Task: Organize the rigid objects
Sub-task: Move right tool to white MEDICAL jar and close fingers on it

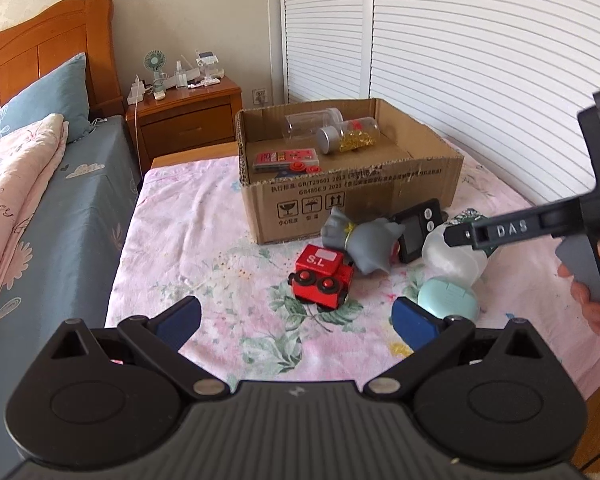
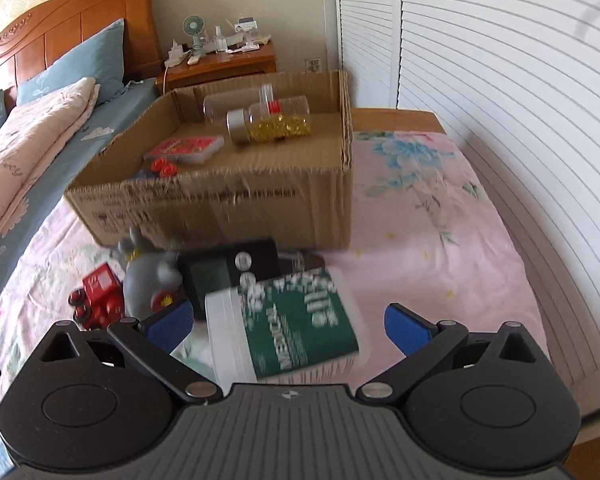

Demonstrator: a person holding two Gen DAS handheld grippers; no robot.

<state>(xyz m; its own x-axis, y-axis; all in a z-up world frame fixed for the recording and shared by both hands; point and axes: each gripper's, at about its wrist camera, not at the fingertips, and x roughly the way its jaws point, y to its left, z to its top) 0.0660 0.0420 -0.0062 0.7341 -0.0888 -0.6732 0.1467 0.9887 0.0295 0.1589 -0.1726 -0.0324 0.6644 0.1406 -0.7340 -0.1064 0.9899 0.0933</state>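
- Floral bed sheet point(image 1: 220, 240) carries a cardboard box point(image 1: 352, 208) and, before it, a red toy train point(image 1: 322, 278).
- Left gripper point(image 1: 296, 318): jaws wide open, empty.
- Right gripper point(image 2: 286, 322): jaws wide open above a green-labelled box point(image 2: 300, 320).

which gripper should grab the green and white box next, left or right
Right, probably. The right gripper is open with the green-and-white box lying between its fingers. The left gripper, also open, faces the red toy train instead.
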